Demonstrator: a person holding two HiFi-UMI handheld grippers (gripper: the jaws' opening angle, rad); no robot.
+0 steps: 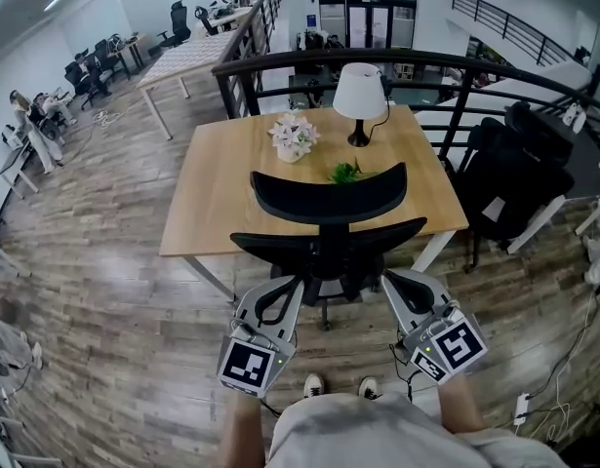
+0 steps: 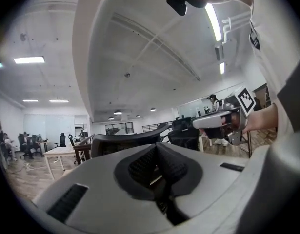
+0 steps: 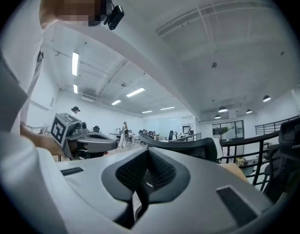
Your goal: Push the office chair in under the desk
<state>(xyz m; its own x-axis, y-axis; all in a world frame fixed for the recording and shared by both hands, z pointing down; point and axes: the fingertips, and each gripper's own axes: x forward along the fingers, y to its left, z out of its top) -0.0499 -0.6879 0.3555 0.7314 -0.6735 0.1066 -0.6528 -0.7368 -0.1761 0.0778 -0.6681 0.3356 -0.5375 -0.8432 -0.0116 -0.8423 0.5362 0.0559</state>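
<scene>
Person: stood at the bottom of the head view, white shoes [image 1: 314,386] on the wood-plank floor [image 1: 104,310], one gripper in each hand.
Left gripper [image 1: 288,287]: jaws closed together, with nothing between the pads in its own view; its tip lay just beside the lower left of the chair's back. Whether it touched the chair could not be told.
Right gripper [image 1: 390,283]: jaws likewise brought together and empty; its tip lay just beside the lower right of the chair's back, contact again unclear.
Office chair [image 1: 324,261]: black, stood between the two grippers with its back to the person, at the middle of the worktop's near edge.
Backrest [image 1: 329,240]: a wide curved bar that ran along that near edge; the seat was hidden behind it, so how far under it reached could not be told.
Headrest [image 1: 329,195]: curved, and overlapped the worktop's surface in the head view.
Worktop [image 1: 221,193]: a square pale-wood top on white legs.
Green sprig [image 1: 346,173]: lay on the worktop just past the headrest.
Flowers [image 1: 294,135]: a white bunch in a small pot, left of centre.
Lamp [image 1: 360,93]: white shade on a dark stem, at the far side, right of the flowers.
Railing [image 1: 456,66]: dark and curved, ran behind the worktop.
Second chair [image 1: 519,164]: black, to the right, beyond the railing.
Long table [image 1: 187,57]: white, farther back on the left, with dark chairs [image 1: 95,66] and seated people beyond it.
</scene>
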